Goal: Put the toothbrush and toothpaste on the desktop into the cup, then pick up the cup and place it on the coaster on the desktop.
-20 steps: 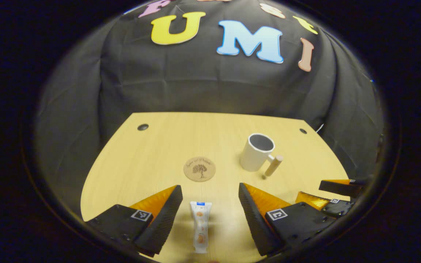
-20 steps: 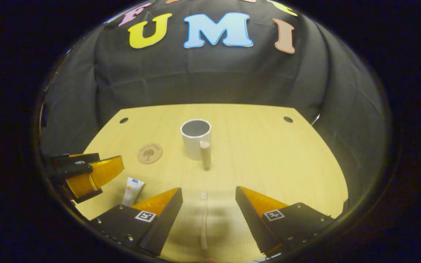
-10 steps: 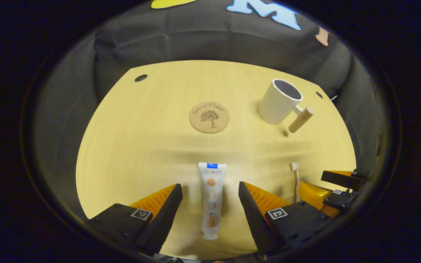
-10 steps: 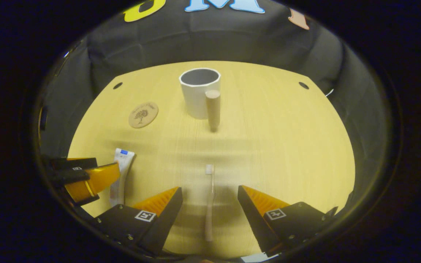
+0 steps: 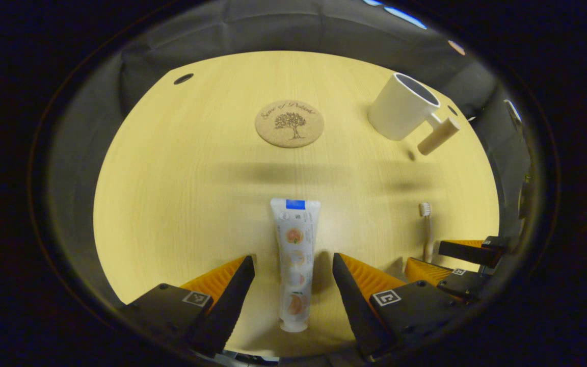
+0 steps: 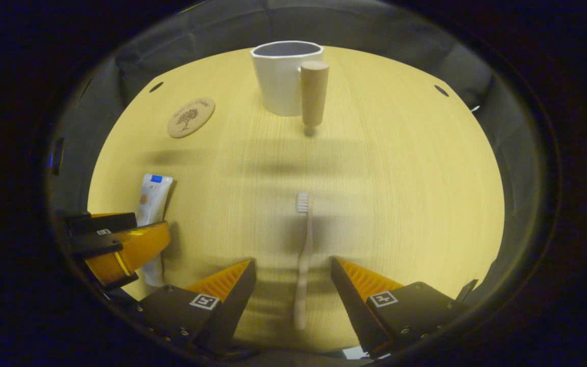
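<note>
Left gripper (image 5: 293, 267) spread wide, straddling the toothpaste (image 5: 294, 261) with a finger on either side and a gap to each, nothing pressed yet. Right gripper (image 6: 293, 275) likewise wide open, set over the handle of the toothbrush (image 6: 303, 260), touching neither flank. Both items lying flat on the desktop (image 5: 181, 168), pointing away from the fingers, tube cap end nearest the left gripper view's camera, brush head farthest from the right one's. Seen also off to the side: right gripper (image 5: 449, 265) just beside the toothbrush (image 5: 427, 232) in the left gripper view, left gripper (image 6: 120, 244) over the toothpaste (image 6: 151, 204) in the right gripper view. Cup (image 6: 286, 76) upright and empty toward the far edge, wooden handle (image 6: 314, 92) turned toward the right gripper; coaster (image 6: 190, 117) bare, well apart from the cup to its left. Step in hand, by the look of it: the very first, lining up for a double pick. Called for next: a small drop until the fingers bracket each item near the table, then a firm close. Likely trickier on the thin toothbrush, apt to roll or slip; gentler squeeze suited to the soft tube.
</note>
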`<state>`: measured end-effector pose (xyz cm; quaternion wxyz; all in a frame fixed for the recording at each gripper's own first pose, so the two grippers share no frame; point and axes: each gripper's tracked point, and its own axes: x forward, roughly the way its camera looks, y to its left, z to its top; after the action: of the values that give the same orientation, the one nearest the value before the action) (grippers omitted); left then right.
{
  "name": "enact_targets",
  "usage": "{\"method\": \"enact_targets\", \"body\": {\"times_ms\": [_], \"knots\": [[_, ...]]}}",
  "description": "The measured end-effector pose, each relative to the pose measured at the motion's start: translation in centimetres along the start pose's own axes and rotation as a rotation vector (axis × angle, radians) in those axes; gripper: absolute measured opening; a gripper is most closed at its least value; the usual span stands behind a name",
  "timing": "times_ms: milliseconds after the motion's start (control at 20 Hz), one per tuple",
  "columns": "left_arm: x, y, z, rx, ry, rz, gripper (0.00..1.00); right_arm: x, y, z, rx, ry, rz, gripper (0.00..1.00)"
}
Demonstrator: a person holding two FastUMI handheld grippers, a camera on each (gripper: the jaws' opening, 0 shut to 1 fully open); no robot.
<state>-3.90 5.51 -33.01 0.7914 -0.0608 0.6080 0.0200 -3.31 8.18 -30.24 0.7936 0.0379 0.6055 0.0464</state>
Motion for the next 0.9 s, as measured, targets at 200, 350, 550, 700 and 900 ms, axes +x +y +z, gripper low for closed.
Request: {"method": "enact_targets", "body": {"times_ms": [200,350,550,700,900], "knots": [[0.5,0.2,-0.9,-0.014,0.036,0.016,0.93,0.2,-0.7,-0.2,-0.011,0.013,-0.022,0.84],[0.6,0.5,-0.9,-0.002,0.036,0.039,0.75,0.1,-0.4,-0.5,-0.027,0.037,-0.027,0.72],[0.8,1.1,-0.9,0.008,0.027,0.084,0.53,0.2,0.0,-1.1,-0.050,0.063,-0.025,0.54],[0.8,1.1,-0.9,0.004,0.023,0.085,0.36,0.3,0.1,-1.4,-0.038,0.075,-0.023,0.21],[0.6,1.1,-0.9,0.010,0.019,0.068,0.27,-0.3,0.4,-1.5,-0.001,0.079,0.031,0.13]]}}
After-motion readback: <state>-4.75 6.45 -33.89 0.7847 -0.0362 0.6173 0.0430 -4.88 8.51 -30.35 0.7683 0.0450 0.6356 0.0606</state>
